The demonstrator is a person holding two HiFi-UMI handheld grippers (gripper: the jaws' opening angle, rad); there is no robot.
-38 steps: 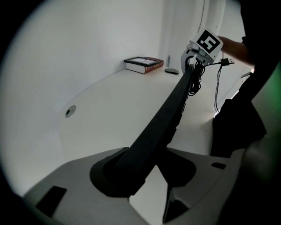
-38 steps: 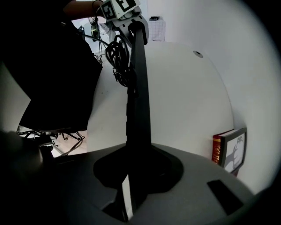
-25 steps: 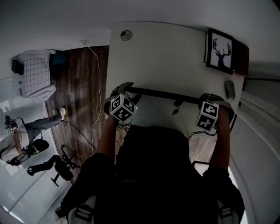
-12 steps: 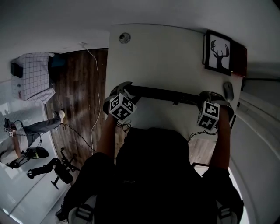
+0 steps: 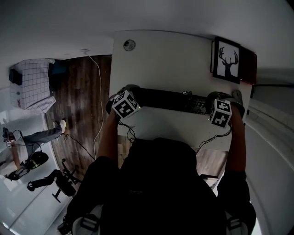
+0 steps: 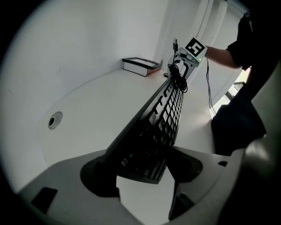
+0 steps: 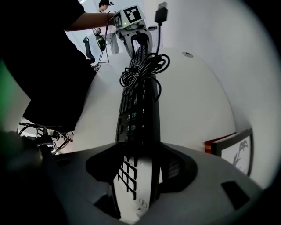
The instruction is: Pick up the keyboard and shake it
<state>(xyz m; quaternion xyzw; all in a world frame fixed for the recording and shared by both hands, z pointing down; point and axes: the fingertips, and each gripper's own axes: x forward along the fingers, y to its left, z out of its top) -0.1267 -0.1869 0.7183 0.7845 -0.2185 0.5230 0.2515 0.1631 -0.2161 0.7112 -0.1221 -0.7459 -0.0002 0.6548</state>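
A black keyboard (image 5: 165,100) stretches across the white desk (image 5: 161,59) between my two grippers, its key face tilted towards the person. Its cable is coiled on the keys (image 7: 142,70), with the USB plug (image 7: 161,11) sticking up. My left gripper (image 5: 130,90) straddles the keyboard's left end (image 6: 145,158). Its jaws have just been opening, and the end lies loosely between them. My right gripper (image 5: 222,96) straddles the right end (image 7: 138,145). Its jaws have also just been opening, with the number-pad end between them.
A framed deer picture (image 5: 227,58) on a red book (image 7: 219,143) lies at the desk's far right corner. A round cable hole (image 5: 129,45) is at the far left. Left of the desk there is wooden floor with a white cable (image 5: 102,92) and a second person (image 5: 27,137).
The keyboard, seen edge-on before, now shows its key face and sits lower towards the desk. Both grippers have moved away from the person with it.
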